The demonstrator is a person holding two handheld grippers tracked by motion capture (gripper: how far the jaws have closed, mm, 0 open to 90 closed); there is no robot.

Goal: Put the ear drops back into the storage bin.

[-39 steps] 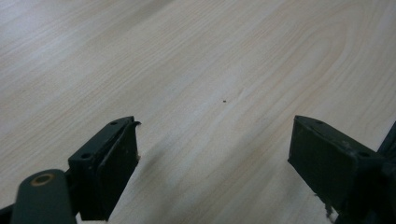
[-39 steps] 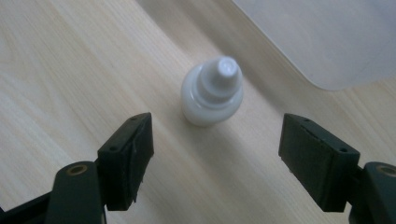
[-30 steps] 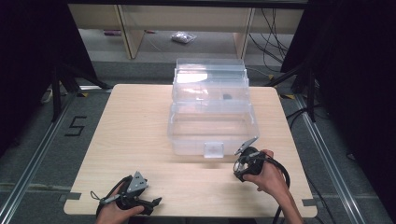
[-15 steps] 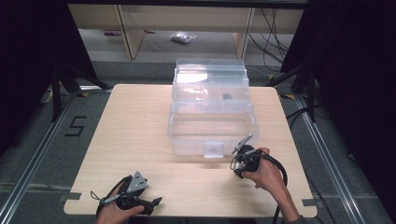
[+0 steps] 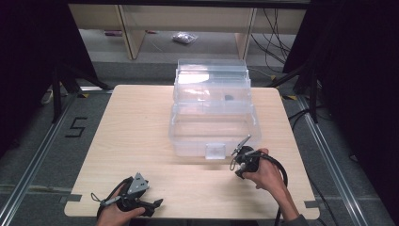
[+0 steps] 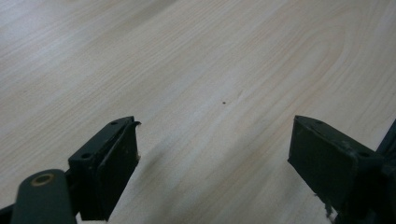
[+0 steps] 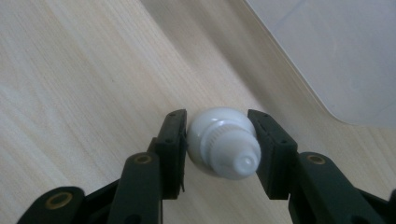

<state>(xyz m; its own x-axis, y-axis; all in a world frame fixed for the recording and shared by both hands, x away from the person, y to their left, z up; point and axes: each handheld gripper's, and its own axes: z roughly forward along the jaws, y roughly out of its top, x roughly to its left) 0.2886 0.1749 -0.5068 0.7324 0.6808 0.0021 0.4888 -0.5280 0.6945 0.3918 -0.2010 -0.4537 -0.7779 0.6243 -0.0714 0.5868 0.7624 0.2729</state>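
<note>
Left gripper (image 5: 157,203): table's near edge, 7 o'clock, jaws spread over bare wooden table (image 5: 131,141). Right gripper (image 7: 217,149): 5 o'clock, jaws pinching small white bottle (image 7: 224,147), just beside clear plastic box (image 5: 214,120), centre to 12 o'clock.

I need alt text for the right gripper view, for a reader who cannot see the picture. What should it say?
The right tongs are shut on a small white screw-capped object, perhaps a bottle or tube, held between the two black jaws above a pale wooden table. A corner of a clear plastic box is at the upper right.
</note>
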